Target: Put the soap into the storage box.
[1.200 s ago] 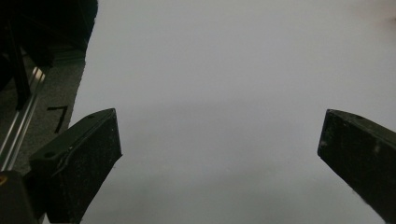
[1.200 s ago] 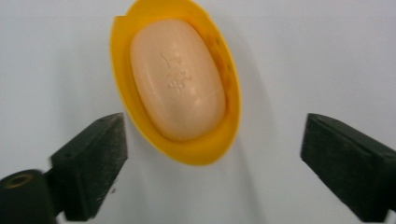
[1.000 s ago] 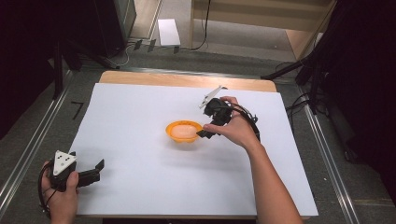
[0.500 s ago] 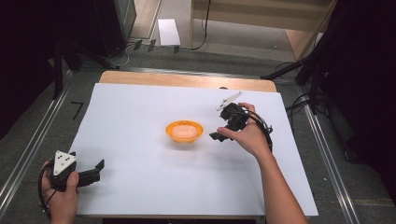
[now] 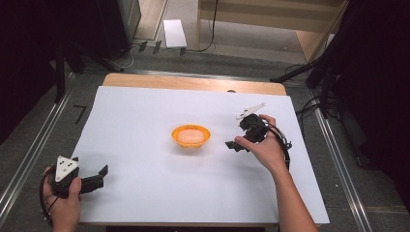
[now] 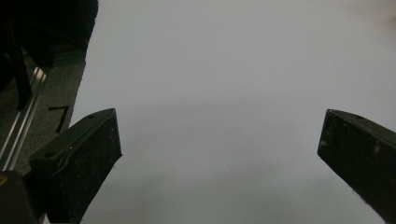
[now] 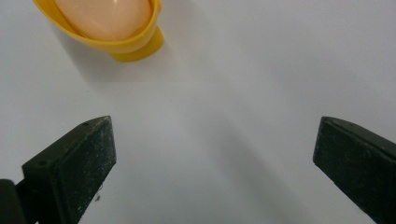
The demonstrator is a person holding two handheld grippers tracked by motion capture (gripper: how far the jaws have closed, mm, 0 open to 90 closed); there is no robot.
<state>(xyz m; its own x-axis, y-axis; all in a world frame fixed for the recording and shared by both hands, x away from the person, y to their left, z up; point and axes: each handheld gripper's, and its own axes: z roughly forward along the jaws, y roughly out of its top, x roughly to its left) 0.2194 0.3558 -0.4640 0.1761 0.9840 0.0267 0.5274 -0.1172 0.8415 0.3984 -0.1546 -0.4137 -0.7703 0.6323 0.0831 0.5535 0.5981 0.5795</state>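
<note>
Right gripper [image 5: 232, 144] near the bowl [image 5: 191, 136], fingers [image 7: 70, 172] spread wide, empty, bowl ahead and clear of them. Left gripper [image 5: 99, 175] well apart at the bench [image 5: 193, 82] corner, fingers wide too.

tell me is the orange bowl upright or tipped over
Upright: the orange bowl stands on its base with its rim up, apart from the open right gripper.
</note>
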